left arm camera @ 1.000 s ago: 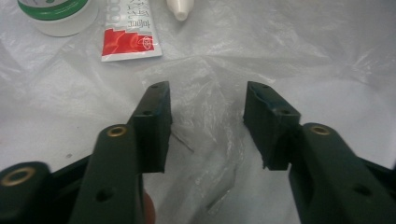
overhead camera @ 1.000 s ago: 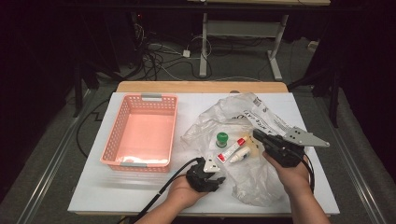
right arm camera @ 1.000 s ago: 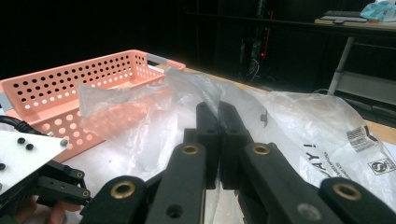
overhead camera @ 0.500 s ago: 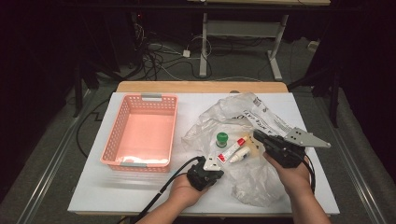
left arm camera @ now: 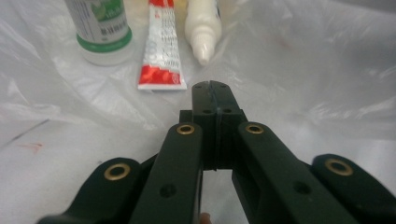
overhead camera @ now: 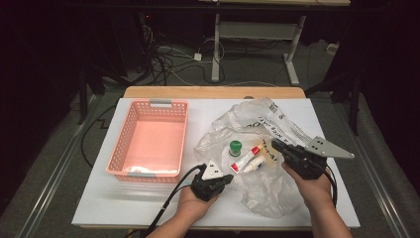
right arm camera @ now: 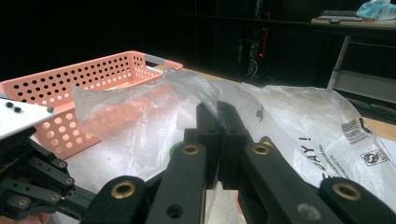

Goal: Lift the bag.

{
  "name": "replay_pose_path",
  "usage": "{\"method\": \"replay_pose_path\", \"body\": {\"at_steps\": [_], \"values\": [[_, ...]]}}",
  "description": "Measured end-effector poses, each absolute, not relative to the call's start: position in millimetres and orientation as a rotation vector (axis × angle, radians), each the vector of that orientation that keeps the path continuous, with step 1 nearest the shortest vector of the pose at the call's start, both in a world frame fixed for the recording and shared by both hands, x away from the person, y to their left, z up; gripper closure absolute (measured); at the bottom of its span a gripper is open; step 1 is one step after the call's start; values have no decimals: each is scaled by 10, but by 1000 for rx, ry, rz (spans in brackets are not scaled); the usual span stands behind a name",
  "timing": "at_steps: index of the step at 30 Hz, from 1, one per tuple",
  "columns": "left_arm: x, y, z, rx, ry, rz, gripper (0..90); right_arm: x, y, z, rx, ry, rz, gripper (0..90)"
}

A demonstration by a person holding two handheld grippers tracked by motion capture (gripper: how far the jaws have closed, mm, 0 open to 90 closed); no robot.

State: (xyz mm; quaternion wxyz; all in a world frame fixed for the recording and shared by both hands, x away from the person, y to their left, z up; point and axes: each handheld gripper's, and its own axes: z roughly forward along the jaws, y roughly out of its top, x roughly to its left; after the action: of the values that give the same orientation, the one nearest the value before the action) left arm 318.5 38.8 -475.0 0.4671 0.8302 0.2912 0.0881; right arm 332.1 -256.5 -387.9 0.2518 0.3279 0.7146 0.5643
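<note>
left gripper [left arm camera: 211, 86]: jaws just closed, pinching the clear plastic bag [overhead camera: 277, 129] near its lower edge | right gripper [right arm camera: 218, 109]: clamped on a raised fold of bag | bag: on tabletop [overhead camera: 148, 198], right of pink basket [overhead camera: 148, 144], bottle, tube inside

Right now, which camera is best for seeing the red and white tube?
The left gripper view: the red and white tube lies large and sharp just beyond the jaws, between a green-banded bottle and a white bottle. The high view shows it small on the plastic bag.
</note>
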Motion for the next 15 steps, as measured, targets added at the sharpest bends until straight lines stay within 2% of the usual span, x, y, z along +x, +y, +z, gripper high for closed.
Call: {"method": "replay_pose_path", "body": {"at_steps": [15], "values": [[3181,611,-4450,1870,733,304,892,3356,-2553,-3847,893,1923,1540,900]]}}
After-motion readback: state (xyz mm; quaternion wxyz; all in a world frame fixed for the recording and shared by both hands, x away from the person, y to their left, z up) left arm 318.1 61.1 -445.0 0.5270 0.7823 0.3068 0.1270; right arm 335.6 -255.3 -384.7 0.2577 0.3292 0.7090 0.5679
